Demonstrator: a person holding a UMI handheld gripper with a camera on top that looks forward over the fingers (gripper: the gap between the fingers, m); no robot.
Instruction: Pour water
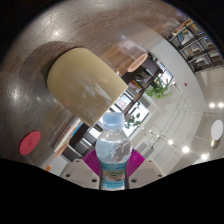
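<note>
A clear plastic water bottle (113, 152) with a white cap and a light blue label stands between my gripper's (113, 168) magenta pads (93, 163), which press on its sides. The bottle is held off the table and the view is tilted. A pale yellow cup (83, 82) stands on the brown wooden table (40, 60), beyond the bottle's cap and to the left of it. The inside of the cup is hidden.
A small red round thing (30, 142) lies on the table near its edge, left of the fingers. Beyond the table are chairs (140, 75), a potted plant (158, 88), shelves (188, 42) and ceiling lights.
</note>
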